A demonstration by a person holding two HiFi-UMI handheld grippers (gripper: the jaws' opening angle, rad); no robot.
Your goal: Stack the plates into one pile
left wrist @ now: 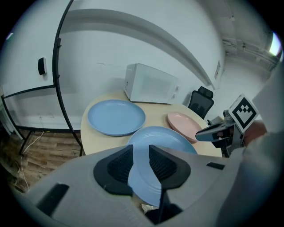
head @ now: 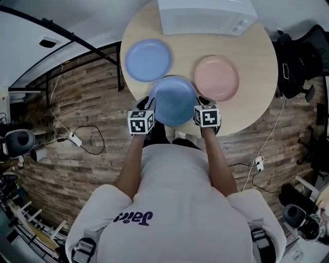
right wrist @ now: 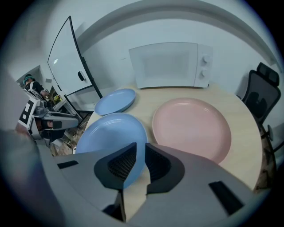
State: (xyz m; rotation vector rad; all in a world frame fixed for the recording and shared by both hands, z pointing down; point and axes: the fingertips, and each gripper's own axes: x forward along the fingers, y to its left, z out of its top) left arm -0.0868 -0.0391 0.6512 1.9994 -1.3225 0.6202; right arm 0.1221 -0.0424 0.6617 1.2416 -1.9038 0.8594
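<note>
Blue near plate (head: pixel 174 100) lies at the table's (head: pixel 257 77) front edge, just beside the far blue plate (head: pixel 148 59) and pink plate (head: pixel 216 77). My left gripper (head: pixel 147 104) and right gripper (head: pixel 203 102) straddle opposite rims to keep it level, jaws slackly apart, not pinching

Round table (head: pixel 257 77) carries microwave (head: pixel 205 15), blue plate (head: pixel 148 59), pink plate (head: pixel 217 77)

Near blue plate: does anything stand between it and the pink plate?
Nothing visible does. Only a narrow strip of bare table lies between the near blue plate and the pink plate. The microwave stands farther back.
</note>
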